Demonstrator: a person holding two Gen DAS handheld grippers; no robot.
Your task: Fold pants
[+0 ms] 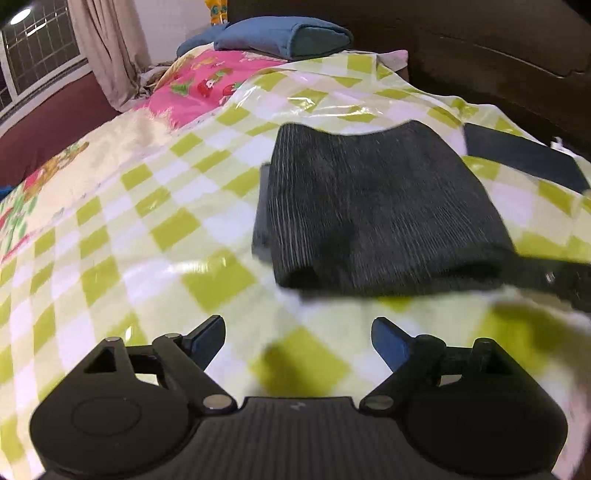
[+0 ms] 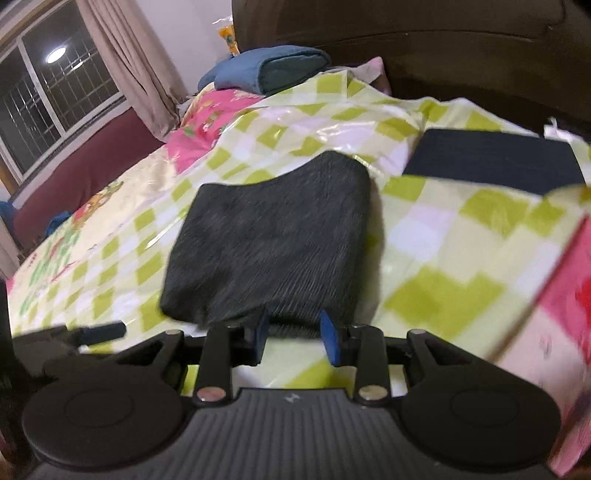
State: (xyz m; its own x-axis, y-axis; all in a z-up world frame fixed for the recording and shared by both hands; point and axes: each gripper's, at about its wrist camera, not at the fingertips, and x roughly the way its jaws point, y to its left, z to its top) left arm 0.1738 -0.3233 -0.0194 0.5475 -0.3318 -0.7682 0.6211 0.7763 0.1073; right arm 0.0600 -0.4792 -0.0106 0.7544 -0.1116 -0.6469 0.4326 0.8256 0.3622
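Note:
The dark grey ribbed pants [image 1: 380,206] lie folded into a compact rectangle on the green-and-white checked sheet [image 1: 155,229]. My left gripper [image 1: 298,339] is open and empty, hovering over the sheet just short of the near folded edge. In the right wrist view the pants [image 2: 273,236] lie straight ahead. My right gripper [image 2: 295,332] is partly open, its blue fingertips [image 2: 328,334] at the near edge of the fold, with nothing clearly pinched. The left gripper's finger also shows at the lower left of the right wrist view [image 2: 103,332].
A flat dark navy folded item [image 2: 495,162] lies on the sheet to the far right, also seen in the left wrist view [image 1: 524,158]. A blue pillow [image 1: 284,35] and pink strawberry bedding [image 1: 207,88] lie behind. A dark headboard [image 2: 443,55] stands at the back right; window and curtain at left.

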